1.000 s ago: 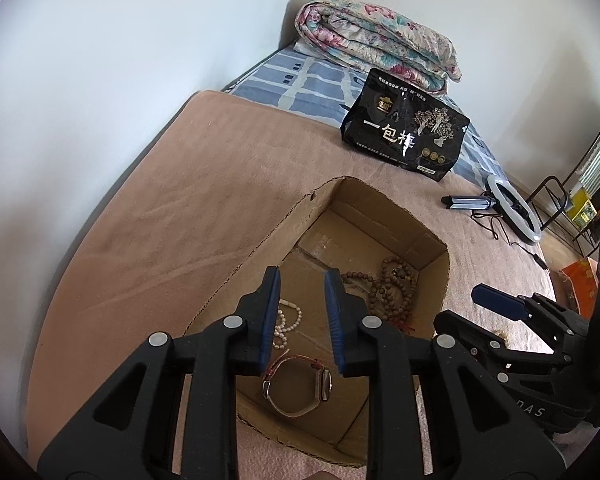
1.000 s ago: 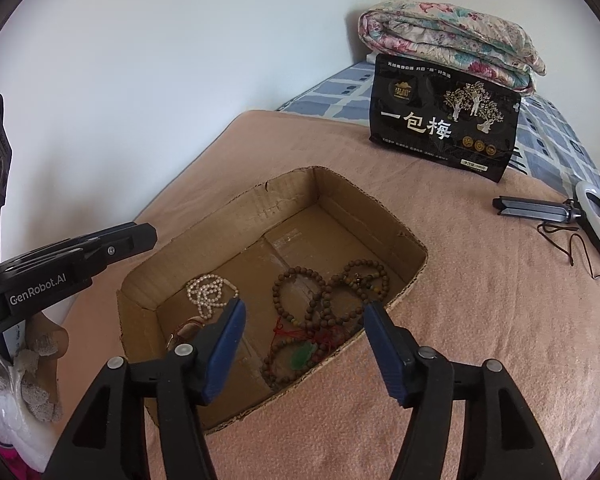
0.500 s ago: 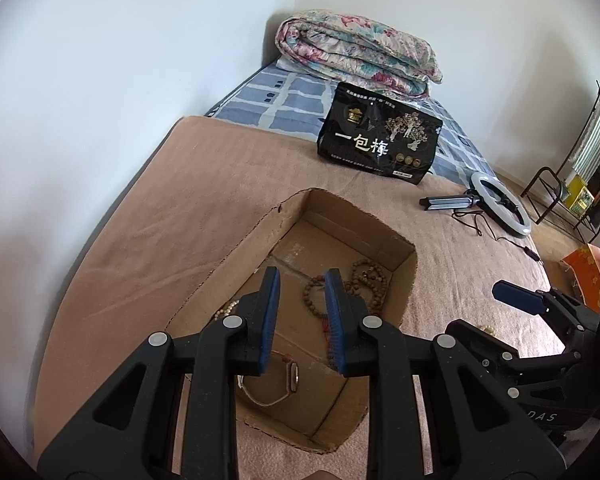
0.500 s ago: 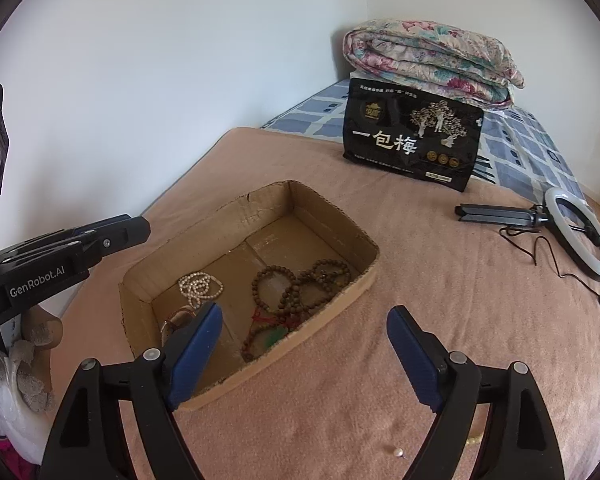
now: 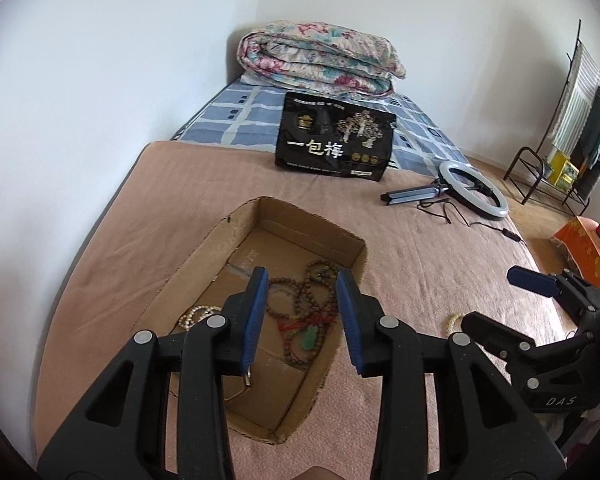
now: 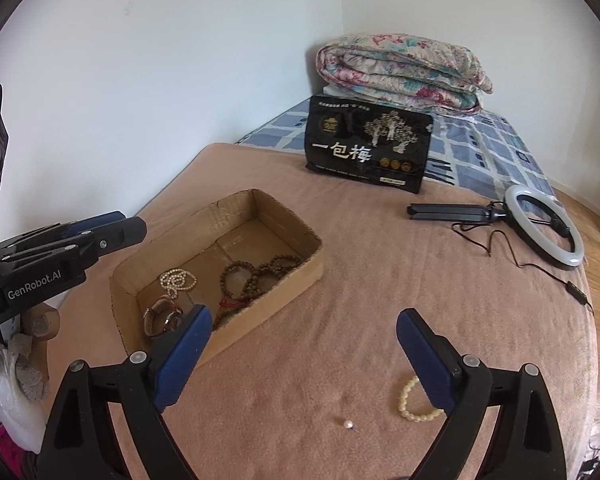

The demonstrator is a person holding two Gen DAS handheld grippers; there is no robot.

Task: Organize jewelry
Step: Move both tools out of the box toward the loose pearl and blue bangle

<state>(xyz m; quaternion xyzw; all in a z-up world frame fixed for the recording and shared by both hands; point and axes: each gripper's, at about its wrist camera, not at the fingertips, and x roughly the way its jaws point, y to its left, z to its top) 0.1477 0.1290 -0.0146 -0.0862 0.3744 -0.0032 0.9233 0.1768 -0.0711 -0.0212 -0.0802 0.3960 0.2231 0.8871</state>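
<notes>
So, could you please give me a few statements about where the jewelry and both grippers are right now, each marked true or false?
1. The cream bead bracelet lies on the blanket outside the cardboard box. True.
2. The right gripper is shut on a brown bead strand. False: its jaws are opening, with nothing between them.
3. The watch lies inside the box. True.
4. The ring light sits inside the box. False: it lies on the blanket, well away from the box.
5. The left gripper holds the pearl strand. False: it holds nothing; the strand lies in the box.
</notes>
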